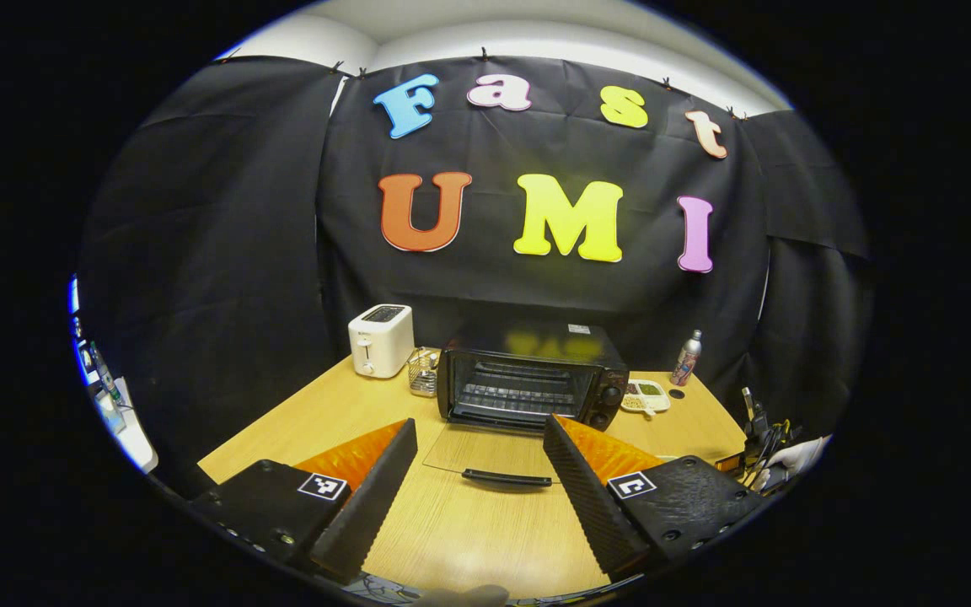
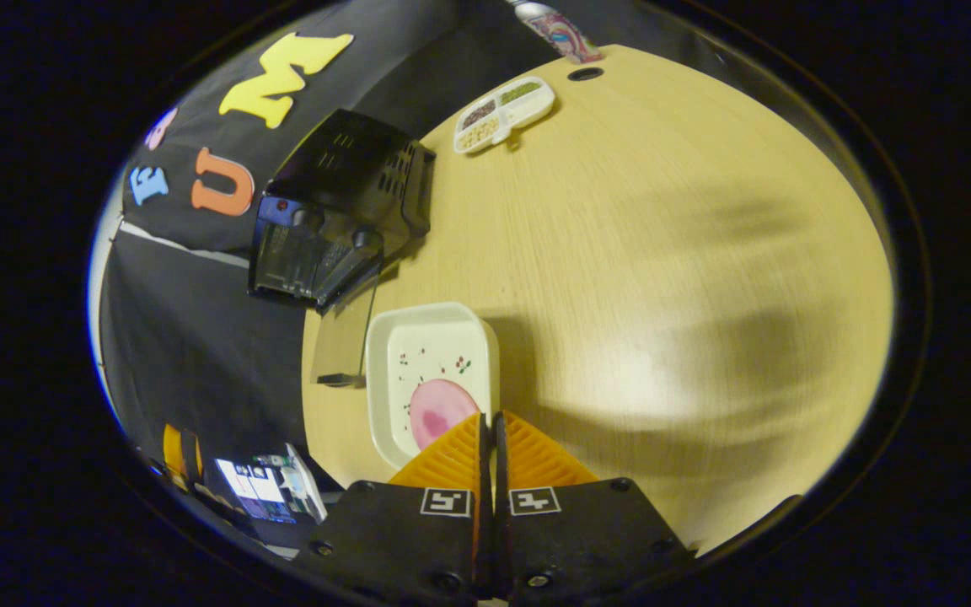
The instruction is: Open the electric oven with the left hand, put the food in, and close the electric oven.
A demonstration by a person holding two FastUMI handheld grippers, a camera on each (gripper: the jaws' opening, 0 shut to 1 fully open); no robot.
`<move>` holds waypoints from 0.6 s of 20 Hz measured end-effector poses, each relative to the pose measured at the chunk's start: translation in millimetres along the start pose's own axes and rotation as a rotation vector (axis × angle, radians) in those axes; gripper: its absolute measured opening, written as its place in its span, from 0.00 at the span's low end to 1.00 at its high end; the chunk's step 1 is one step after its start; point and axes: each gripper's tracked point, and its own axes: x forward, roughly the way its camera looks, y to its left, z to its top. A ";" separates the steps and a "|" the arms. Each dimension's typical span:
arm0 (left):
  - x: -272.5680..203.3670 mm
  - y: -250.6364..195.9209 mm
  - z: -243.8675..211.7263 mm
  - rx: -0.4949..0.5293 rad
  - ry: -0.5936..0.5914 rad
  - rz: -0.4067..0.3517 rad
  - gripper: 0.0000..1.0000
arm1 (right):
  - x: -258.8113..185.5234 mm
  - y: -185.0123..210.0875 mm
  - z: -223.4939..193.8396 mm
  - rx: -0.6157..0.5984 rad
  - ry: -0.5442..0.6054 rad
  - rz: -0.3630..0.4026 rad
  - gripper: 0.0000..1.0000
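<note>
Your left tongs [image 1: 480, 451] gape wide before the open oven [image 1: 532, 381]; your right tongs [image 2: 490, 420] pinch the tray [image 2: 431, 354] rim at 6 o'clock.

Black oven [image 1: 532, 379], white toaster [image 1: 381, 339], cream speckled dish [image 2: 431, 367], pink food [image 2: 437, 413].

Electric oven [image 1: 532, 384]: black, on wooden table [image 1: 469, 523], glass door [image 1: 485, 451] dropped flat toward the near edge, wire rack visible inside. Food [image 2: 437, 413]: pink round slice in white rectangular tray [image 2: 431, 354], just beside the open door.
</note>
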 end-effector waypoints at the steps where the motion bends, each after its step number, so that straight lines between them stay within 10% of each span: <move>1: 1.9 1.3 1.2 0.007 0.000 -0.013 0.96 | -4.7 3.7 -2.7 0.025 -0.026 0.010 0.04; 12: 8.4 24.0 23.8 0.103 -0.026 -0.061 0.96 | 17.9 114.1 -25.5 0.247 -0.259 0.072 0.00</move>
